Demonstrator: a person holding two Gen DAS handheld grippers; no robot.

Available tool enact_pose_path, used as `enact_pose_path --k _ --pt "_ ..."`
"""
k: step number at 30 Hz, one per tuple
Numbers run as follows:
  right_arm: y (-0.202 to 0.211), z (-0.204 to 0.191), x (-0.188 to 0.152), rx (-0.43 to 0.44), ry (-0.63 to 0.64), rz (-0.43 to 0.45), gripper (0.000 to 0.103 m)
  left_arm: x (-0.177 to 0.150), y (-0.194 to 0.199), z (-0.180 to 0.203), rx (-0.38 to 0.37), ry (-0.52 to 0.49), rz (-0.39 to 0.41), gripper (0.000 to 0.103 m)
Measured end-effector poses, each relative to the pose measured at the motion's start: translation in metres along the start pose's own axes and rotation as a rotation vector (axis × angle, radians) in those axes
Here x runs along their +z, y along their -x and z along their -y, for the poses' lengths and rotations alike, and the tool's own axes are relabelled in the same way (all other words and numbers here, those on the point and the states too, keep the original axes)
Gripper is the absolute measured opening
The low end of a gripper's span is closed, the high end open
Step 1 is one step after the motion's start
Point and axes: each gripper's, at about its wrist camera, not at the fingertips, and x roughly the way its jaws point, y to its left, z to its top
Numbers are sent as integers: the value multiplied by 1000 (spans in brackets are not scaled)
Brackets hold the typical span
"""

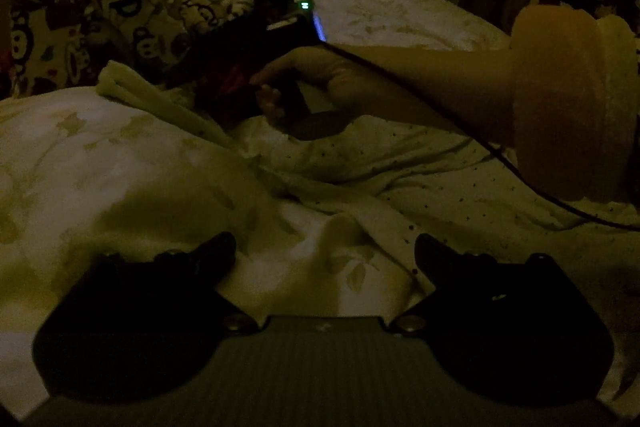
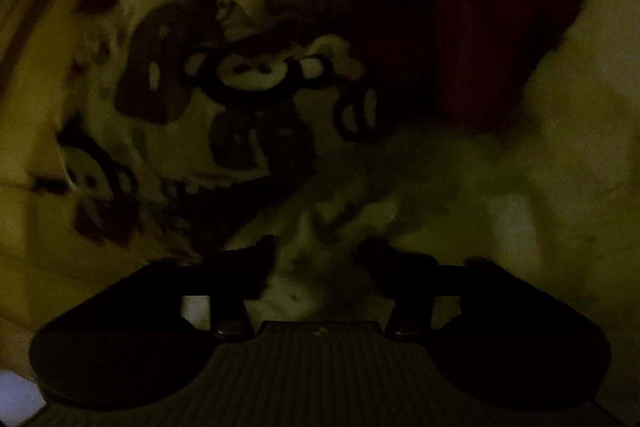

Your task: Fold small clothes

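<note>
Left gripper (image 1: 325, 255) nearest lens, jaws spread wide, nothing between, hovering over rumpled pale bedding (image 1: 120, 167) on bed. Small dotted garment (image 1: 400, 163) lies crumpled just beyond. Person's hand (image 1: 312, 83) and bare forearm cross above it, carrying right gripper (image 2: 318, 253); jaws part-way apart, blurred, grip cannot be told. Cartoon-print blanket (image 2: 240, 75) and dark red cloth (image 2: 480, 27) crowd ahead.
</note>
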Motion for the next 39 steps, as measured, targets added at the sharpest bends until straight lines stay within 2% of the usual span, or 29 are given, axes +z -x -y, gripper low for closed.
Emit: enact_pose_path --k 1,2,3,5,8,13,15,18,20,22,25,26,30,32,35,37,39 --pt "-1 0 -3 12 5 -15 40 1 -2 1 1 -2 -4 98" --pt "-1 -3 -6 -1 31 -15 29 1 -2 2 1 -3 -4 99" --pt "6 -12 -9 -22 93 20 7 1 -3 1 -2 -2 -6 99" --pt "28 -38 -12 -7 256 105 7 2 -7 1 -4 4 -13 99" --pt "69 -78 -11 24 436 187 7 6 -14 3 -17 9 -20 99" --pt "157 -122 -5 73 567 253 7 16 -30 13 -89 36 -35 99" --pt "189 -137 -7 36 621 289 7 18 -40 16 -87 38 -58 99" --pt "246 -143 -14 -79 666 325 7 16 -46 19 -84 42 -79 99" --pt "283 -131 -18 -139 663 302 7 14 -50 18 -97 53 -101 99" --pt "309 -108 -20 -266 663 306 7 13 -55 18 -75 51 -116 99" --pt "333 -51 -19 -443 628 281 7 14 -60 19 -61 48 -135 99" --pt "338 -31 -19 -475 608 270 7 15 -61 19 -61 51 -139 99" --pt "340 42 -19 -539 539 203 7 25 -64 11 -57 91 -143 99" --pt "339 62 -22 -596 556 188 7 33 -66 3 -33 105 -123 99" --pt "339 71 -29 -612 575 184 7 48 -78 -2 29 118 -108 98" --pt "351 69 -28 -581 579 204 7 60 -91 8 51 63 -107 98" --pt "357 65 -28 -544 574 227 8 71 -105 25 131 -52 -94 98"
